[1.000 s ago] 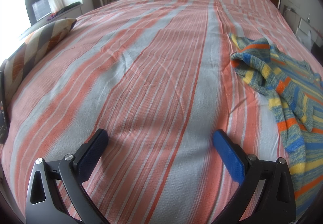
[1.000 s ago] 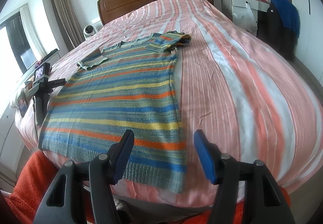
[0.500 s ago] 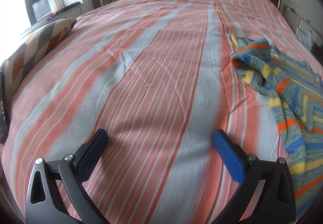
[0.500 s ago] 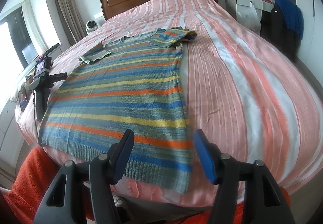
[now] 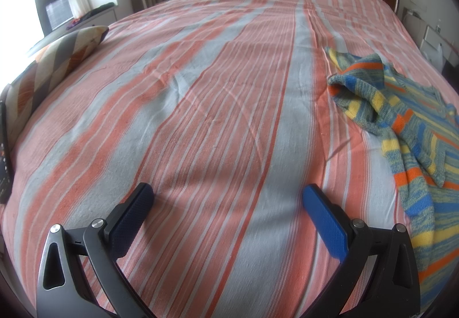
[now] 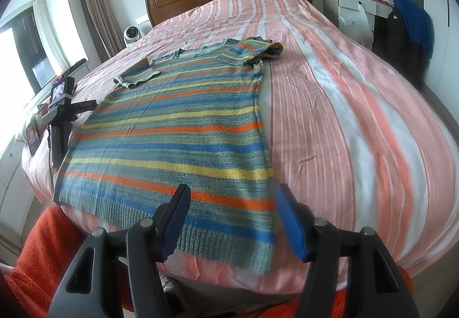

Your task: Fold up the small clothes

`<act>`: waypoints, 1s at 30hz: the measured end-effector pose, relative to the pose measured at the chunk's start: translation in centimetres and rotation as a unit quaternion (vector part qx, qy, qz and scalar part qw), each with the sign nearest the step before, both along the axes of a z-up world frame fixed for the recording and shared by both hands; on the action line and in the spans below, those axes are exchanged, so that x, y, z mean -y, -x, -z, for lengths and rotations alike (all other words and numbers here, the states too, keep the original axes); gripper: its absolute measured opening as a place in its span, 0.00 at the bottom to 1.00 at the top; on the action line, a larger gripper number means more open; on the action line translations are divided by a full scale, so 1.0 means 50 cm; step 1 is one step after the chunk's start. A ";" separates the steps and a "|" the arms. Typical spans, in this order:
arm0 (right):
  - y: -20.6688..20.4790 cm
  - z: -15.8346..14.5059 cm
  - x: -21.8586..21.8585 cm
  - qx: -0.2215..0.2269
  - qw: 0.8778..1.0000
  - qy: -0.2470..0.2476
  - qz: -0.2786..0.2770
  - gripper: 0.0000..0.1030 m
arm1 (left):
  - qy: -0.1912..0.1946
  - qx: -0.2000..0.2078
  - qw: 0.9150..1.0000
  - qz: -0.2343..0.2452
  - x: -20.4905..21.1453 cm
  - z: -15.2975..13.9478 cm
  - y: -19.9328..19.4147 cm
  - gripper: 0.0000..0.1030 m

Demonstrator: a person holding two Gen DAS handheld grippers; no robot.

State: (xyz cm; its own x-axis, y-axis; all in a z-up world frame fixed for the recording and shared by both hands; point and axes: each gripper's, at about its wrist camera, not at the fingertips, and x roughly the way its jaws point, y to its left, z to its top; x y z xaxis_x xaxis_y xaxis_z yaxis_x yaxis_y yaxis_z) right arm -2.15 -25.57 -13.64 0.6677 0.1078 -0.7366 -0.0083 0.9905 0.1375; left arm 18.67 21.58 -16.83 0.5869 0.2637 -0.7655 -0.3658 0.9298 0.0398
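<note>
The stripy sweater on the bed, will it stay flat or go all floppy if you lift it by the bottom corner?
Probably floppy: the stripy sweater is soft knit, and its far sleeve already lies crumpled and folded over. It would likely sag and drape from the right tool. It looks light and unlikely to slip on the bedspread.

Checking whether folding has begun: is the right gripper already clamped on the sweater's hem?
No: the right gripper is open above the striped sweater, which lies flat on the bed.

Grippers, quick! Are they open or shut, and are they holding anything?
Left gripper: open, holding nothing, over the bare bedspread.
Right gripper: open, holding nothing, above the striped sweater near its hem.
</note>
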 end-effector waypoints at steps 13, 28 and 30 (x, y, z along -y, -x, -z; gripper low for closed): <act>-0.001 0.000 -0.002 0.001 1.000 0.001 0.000 0.59 | 0.000 0.000 1.000 0.000 0.000 0.000 0.000 1.00; -0.185 -0.168 0.052 0.021 0.991 0.074 -0.106 0.74 | 0.000 0.000 1.000 0.000 0.000 0.000 0.000 1.00; -0.251 -0.183 0.026 0.047 0.979 0.130 -0.150 0.81 | 0.000 0.000 1.000 0.000 0.000 0.000 0.000 1.00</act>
